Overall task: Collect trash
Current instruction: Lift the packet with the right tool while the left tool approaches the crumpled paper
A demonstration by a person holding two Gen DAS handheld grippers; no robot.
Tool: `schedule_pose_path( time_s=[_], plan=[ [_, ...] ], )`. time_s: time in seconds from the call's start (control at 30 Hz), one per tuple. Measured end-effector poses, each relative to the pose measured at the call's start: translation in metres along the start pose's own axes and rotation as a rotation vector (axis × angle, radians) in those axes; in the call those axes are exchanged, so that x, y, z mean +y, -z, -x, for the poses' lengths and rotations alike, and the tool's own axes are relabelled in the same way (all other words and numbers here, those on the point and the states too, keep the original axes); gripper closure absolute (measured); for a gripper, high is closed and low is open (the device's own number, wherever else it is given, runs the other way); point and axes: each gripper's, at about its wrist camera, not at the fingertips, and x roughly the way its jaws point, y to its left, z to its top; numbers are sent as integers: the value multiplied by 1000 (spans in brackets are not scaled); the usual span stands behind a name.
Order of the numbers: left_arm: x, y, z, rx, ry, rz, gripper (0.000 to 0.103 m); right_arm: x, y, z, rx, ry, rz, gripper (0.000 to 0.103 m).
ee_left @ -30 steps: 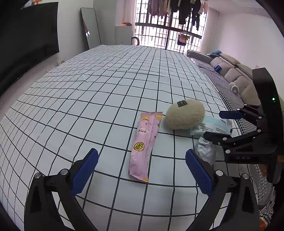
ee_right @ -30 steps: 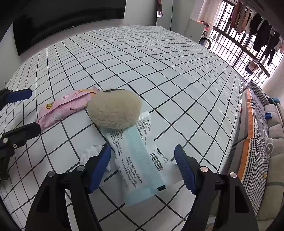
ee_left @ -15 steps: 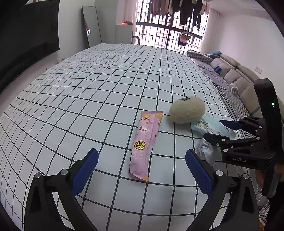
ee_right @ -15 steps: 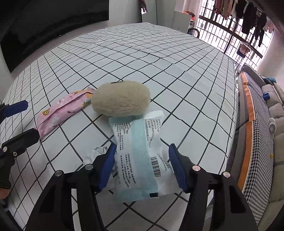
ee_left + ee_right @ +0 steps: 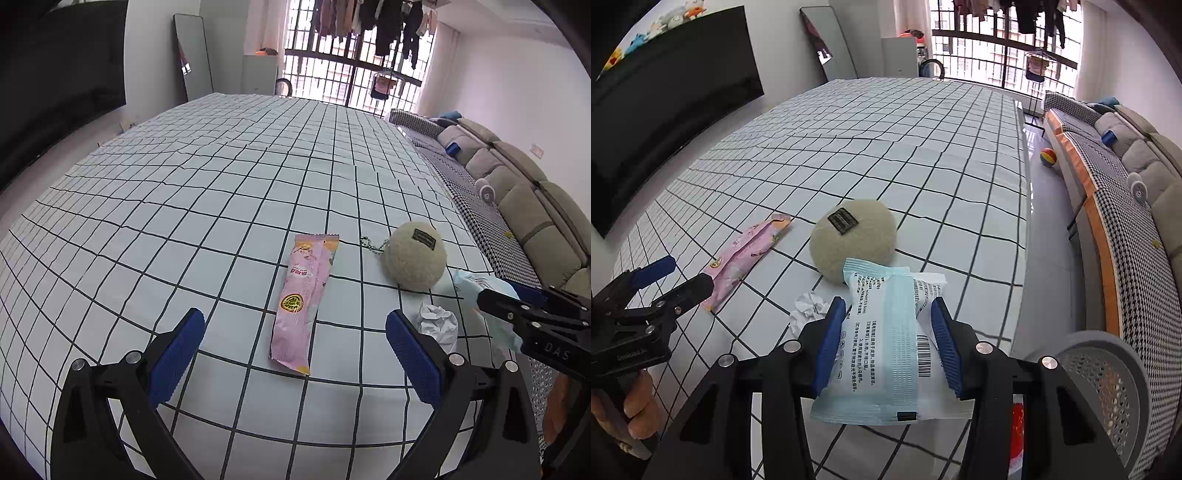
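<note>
Right claw point(image 5: 888, 345) clamps blue-white packet point(image 5: 886, 347); left claw point(image 5: 293, 363) spread wide.

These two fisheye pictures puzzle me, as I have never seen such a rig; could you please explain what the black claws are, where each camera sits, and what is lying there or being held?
No robot is involved: a person holds a two-finger gripper in each hand, and each carries a camera looking forward along its blue-padded fingers.

The left wrist view shows the left gripper, open and holding nothing, hovering before a pink snack wrapper on the checked tablecloth. The right gripper enters that picture from the right edge.

The right wrist view shows the right gripper with its pads closed on a white and light blue packet.

Also on the cloth lie a crumpled white paper and a fuzzy beige ball with a small black label and a bead chain. A grey perforated basket sits at the lower right, beside the table.
</note>
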Motion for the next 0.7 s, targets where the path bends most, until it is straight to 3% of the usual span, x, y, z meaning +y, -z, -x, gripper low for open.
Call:
schedule_pose_path(
  time_s=[0.33, 0.7],
  plan=[
    [-4, -2, -8, 20, -20, -11, 6, -13, 49, 48, -85, 23, -161, 57],
    [-11, -9, -16, 63, -47, -35, 6, -14, 73, 74, -119, 0, -176, 56]
  ],
)
